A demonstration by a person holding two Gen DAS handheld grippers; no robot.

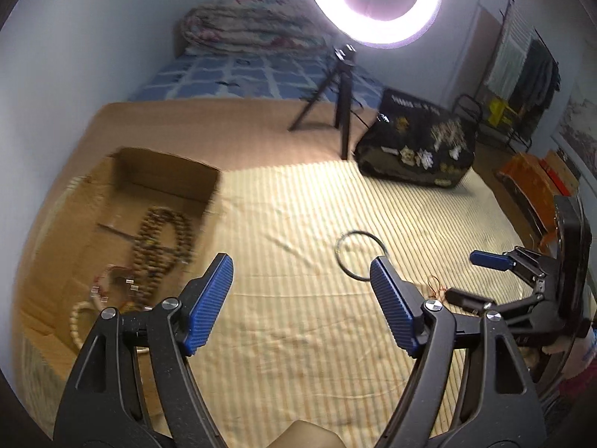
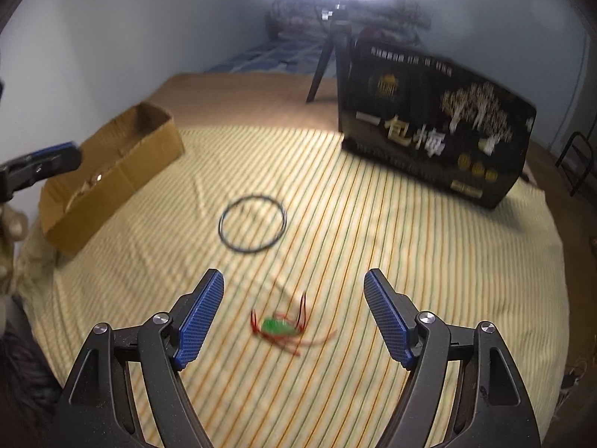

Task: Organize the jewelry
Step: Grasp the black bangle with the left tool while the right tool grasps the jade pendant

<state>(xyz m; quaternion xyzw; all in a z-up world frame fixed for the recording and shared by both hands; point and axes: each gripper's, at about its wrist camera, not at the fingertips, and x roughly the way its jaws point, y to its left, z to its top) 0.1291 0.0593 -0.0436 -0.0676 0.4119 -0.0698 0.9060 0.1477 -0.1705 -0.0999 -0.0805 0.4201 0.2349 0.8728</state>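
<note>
Care with the green pendant (image 2: 277, 325) on its red cord, lying on the striped cloth (image 2: 373, 231) between the right gripper (image 2: 294, 310)'s wide-open, empty fingers, means lowering straight down and pinching the stone, not the loose cord, while the left gripper (image 1: 301, 300) hangs open and empty too.

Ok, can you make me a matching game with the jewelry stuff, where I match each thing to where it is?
Things:
1. bead necklace
2. dark ring
3. green pendant
4. black box

Places:
A. standing on the cloth near the tripod
B. between the right gripper's open fingers
C. inside the cardboard box
D. flat on the striped cloth, out in the middle

Pairs: 1-C, 2-D, 3-B, 4-A
</note>
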